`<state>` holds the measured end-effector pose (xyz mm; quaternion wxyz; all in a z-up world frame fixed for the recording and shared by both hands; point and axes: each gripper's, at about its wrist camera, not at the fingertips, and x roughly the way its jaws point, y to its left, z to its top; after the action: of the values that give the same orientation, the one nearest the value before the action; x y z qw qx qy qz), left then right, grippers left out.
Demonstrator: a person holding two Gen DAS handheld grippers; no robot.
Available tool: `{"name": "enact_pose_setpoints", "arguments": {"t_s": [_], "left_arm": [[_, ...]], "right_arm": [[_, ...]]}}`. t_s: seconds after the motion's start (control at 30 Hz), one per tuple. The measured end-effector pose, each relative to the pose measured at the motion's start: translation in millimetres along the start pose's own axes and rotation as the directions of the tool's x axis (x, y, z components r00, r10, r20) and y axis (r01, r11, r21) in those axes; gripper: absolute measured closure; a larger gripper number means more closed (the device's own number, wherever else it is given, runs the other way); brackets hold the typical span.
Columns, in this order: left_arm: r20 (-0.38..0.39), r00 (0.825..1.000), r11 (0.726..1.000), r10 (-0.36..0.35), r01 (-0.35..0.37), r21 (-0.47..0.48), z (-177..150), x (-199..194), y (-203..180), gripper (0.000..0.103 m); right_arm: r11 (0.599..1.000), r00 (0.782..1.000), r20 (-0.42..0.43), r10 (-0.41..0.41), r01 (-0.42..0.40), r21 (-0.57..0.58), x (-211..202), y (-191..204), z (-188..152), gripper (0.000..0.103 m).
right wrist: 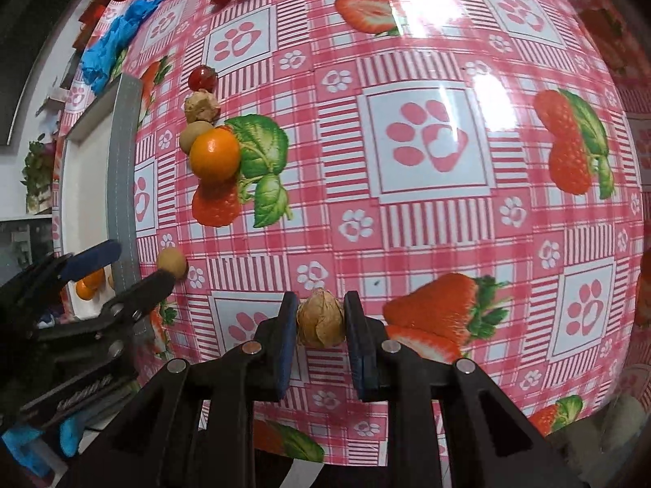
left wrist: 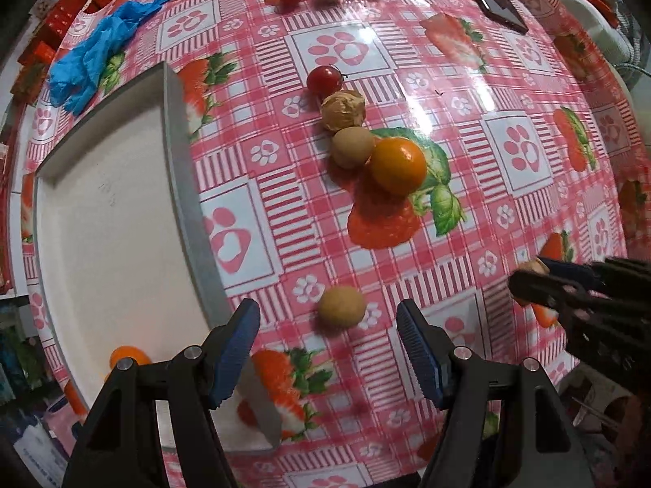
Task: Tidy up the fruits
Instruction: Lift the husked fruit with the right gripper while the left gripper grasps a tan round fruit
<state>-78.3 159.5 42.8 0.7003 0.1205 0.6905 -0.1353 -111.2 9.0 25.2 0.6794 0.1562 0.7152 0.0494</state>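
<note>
Pink checked oilcloth with strawberry prints [left wrist: 468, 211] fills the left wrist view, where the left gripper [left wrist: 327, 349] hangs with jaws apart and nothing between them, above a round tan longan [left wrist: 341, 307] just beside the white shallow tray [left wrist: 122, 244]. Farther off lie a red cherry tomato [left wrist: 324, 79], a papery husked fruit [left wrist: 342, 112], another longan [left wrist: 352, 147] and an orange round fruit [left wrist: 398, 166], clustered together.

From the right wrist view, the right gripper [right wrist: 320, 325] is clamped on a papery husked physalis [right wrist: 320, 322] above the cloth.

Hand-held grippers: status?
Right hand-held gripper shut on papery-husked fruit. Left hand-held gripper open, empty, tan round fruit just ahead. White tray left; nothing blocking.
</note>
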Motion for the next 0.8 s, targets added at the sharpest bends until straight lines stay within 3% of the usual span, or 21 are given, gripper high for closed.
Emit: {"name": "enact_pose_setpoints", "arguments": {"t_s": [0.47,0.53,0.6,0.63,0.67,0.8], "left_arm": [[-0.072,0.997,0.999,0.039,-0.041,-0.033,4,35,-16,0.033],[-0.077,0.997,0.999,0.027,-0.030,-0.041,3,36,-15,0.048],[-0.068,0.997,0.999,0.023,-0.026,-0.045,4,37,-13,0.055],[-0.058,0.998,0.999,0.019,-0.021,-0.043,3,36,-12,0.069],[-0.054,0.998,0.999,0.013,-0.015,-0.038,2,36,-12,0.074],[-0.034,0.999,0.997,-0.028,0.026,-0.067,1,29,-4,0.074]], "right_arm": [[1.000,1.000,0.001,0.005,-0.006,0.021,-19,-19,-19,0.078],[1.000,1.000,0.002,0.003,-0.003,0.022,-20,-20,-20,0.078],[1.000,1.000,0.003,-0.003,0.003,0.026,-22,-22,-22,0.078],[1.000,1.000,0.004,-0.003,0.003,0.029,-22,-23,-23,0.078],[0.999,1.000,0.004,-0.003,0.003,0.032,-23,-25,-23,0.078],[0.999,1.000,0.005,-0.007,0.007,0.039,-23,-26,-24,0.078]]}}
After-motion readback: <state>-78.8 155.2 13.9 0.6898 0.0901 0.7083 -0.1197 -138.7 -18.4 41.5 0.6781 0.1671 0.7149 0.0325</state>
